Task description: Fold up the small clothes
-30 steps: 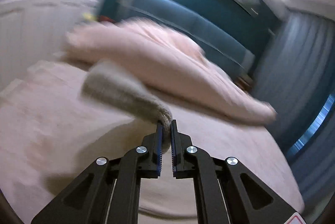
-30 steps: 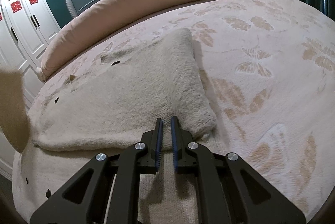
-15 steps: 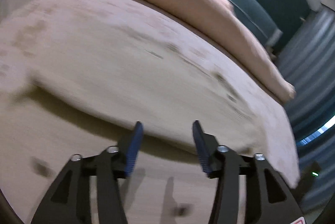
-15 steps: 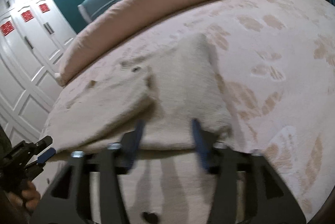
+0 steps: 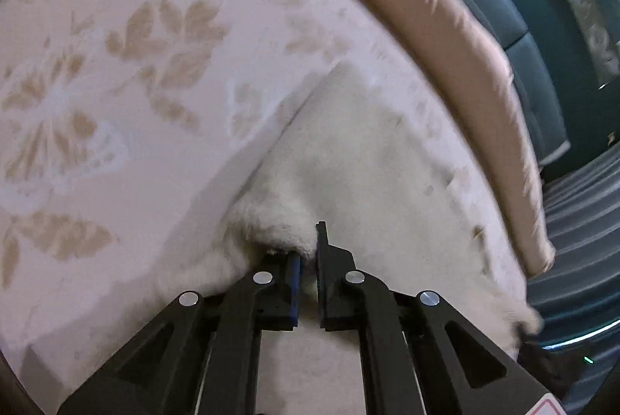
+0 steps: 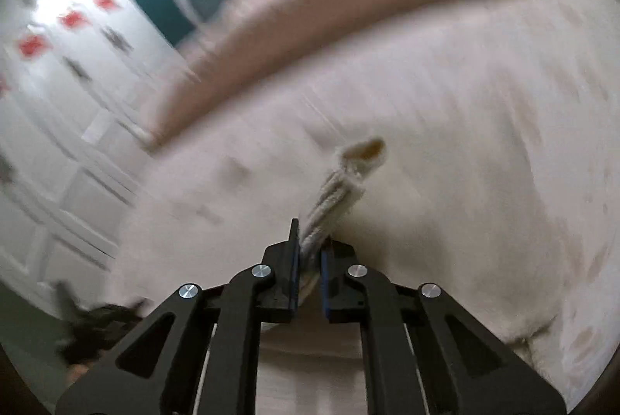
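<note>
A fluffy cream garment point(image 5: 360, 159) lies spread on the bed. My left gripper point(image 5: 307, 252) is shut on a bunched edge of it at the near left side. In the right wrist view, which is motion-blurred, my right gripper point(image 6: 309, 244) is shut on a folded edge of the same garment point(image 6: 341, 182), which rises in layers from between the jaws. The rest of the garment spreads pale across the bed behind it.
The bedspread point(image 5: 116, 74) is pale pink with tan leaf and butterfly prints. A rolled pink duvet point(image 5: 445, 27) lies along the teal headboard point(image 5: 542, 58). White wardrobe doors point(image 6: 58, 105) with red marks stand at the left. Blue curtains point(image 5: 581, 221) hang at the right.
Both grippers opened half a second ago and released the garment. Both have now shut again on new edges of it, and the right one is moving fast.
</note>
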Demonstrator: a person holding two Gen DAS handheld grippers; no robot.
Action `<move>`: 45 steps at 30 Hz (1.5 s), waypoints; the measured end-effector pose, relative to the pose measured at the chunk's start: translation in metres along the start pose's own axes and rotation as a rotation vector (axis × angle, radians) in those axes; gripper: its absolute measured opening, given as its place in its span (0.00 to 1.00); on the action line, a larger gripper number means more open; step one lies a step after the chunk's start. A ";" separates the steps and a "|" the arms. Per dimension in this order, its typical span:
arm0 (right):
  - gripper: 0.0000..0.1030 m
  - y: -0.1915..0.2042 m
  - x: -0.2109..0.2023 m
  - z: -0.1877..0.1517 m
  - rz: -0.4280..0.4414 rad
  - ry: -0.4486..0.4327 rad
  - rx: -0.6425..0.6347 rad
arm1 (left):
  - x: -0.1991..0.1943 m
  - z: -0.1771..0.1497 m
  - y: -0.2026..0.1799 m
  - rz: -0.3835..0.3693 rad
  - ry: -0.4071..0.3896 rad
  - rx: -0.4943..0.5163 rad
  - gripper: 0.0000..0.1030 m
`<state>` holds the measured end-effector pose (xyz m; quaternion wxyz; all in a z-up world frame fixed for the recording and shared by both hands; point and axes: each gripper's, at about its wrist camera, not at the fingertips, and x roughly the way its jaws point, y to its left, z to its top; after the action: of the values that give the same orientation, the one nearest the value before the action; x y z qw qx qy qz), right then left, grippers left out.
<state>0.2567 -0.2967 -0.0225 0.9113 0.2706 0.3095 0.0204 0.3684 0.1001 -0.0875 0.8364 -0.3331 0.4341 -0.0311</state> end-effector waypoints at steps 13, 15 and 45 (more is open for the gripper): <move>0.07 -0.044 -0.004 -0.028 -0.124 0.001 0.024 | 0.017 -0.031 -0.008 0.164 -0.042 0.236 0.05; 0.09 -0.058 0.026 -0.040 -0.229 0.118 -0.004 | 0.020 -0.033 -0.008 0.172 -0.052 0.252 0.05; 0.03 0.201 0.212 -0.037 0.093 0.282 -0.532 | 0.023 -0.041 0.008 0.080 -0.132 0.253 0.12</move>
<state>0.4327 -0.0640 -0.0628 0.8964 0.0311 0.4038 0.1800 0.3503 0.0762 -0.1252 0.8990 -0.2091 0.3835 -0.0303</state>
